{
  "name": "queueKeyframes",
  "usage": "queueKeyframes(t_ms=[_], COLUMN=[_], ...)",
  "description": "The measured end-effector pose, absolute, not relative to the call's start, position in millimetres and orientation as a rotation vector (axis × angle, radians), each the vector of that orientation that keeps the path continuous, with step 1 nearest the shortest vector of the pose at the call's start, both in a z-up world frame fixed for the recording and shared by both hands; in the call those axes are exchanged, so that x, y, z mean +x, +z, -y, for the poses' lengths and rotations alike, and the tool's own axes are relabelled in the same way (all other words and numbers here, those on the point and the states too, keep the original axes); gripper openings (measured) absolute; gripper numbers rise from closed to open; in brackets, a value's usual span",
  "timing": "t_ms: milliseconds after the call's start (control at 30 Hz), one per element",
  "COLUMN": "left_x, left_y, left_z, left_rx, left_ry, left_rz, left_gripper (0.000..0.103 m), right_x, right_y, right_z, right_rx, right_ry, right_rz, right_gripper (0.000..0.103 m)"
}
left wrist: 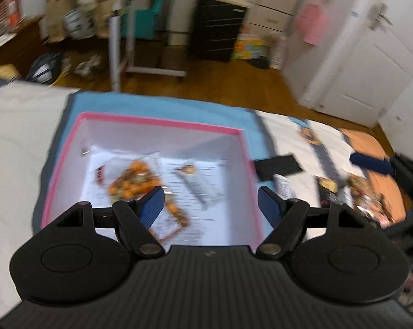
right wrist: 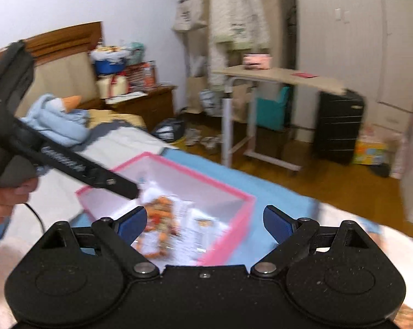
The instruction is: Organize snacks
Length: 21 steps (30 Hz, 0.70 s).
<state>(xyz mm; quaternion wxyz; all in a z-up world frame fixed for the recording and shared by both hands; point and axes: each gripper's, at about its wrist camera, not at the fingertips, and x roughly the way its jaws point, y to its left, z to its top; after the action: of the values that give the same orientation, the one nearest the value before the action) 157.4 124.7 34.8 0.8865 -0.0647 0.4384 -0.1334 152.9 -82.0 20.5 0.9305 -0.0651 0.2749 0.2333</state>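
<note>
A pink-rimmed white box sits on a blue cloth on the bed. Inside lie an orange snack pack and a white packet. My left gripper hangs open above the box's near side with nothing between its fingers. The right wrist view shows the same box from its corner, with the orange pack and white packets inside. My right gripper is open and empty above that corner. A hand holds the left tool's black body over the box's left edge.
Several loose snack packs lie on the bed right of the box, past a flat black item. Beyond the bed are wooden floor, a rolling desk, a black drawer unit and a nightstand.
</note>
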Motion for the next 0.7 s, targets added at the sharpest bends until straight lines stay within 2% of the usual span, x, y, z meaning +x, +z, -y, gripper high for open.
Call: queueKeyframes(t_ms=[267, 367, 433, 567, 633, 700], left_x=[143.6, 141.9, 144.2, 148.8, 153.8, 159.8], left_y=[47.0, 34.7, 21.4, -8.3, -26.1, -43.1], left_z=[-44.5, -9.5, 12.9, 42.0, 49.5, 53.1], left_rx=[-0.048, -0.006, 0.004, 0.023, 0.012, -0.001], left_ry=[-0.452, -0.485, -0.52, -0.51, -0.507, -0.506], left_rz=[-0.884, -0.902, -0.919, -0.906, -0.927, -0.939], left_gripper=[0.073, 0.073, 0.073, 0.072, 0.068, 0.066], right_x=[118.3, 108.0, 107.8, 112.3, 116.7, 121.6], right_y=[33.1, 15.5, 0.7, -34.0, -52.7, -71.9], right_z=[153.1, 174.2, 186.0, 194.9, 198.8, 204.0], right_rx=[-0.208, -0.207, -0.184, -0.195, -0.18, -0.159], right_ry=[0.32, 0.307, 0.275, 0.227, 0.202, 0.166], right_rz=[-0.592, -0.597, -0.623, -0.643, -0.658, -0.672], right_gripper=[0.092, 0.083, 0.072, 0.067, 0.061, 0.06])
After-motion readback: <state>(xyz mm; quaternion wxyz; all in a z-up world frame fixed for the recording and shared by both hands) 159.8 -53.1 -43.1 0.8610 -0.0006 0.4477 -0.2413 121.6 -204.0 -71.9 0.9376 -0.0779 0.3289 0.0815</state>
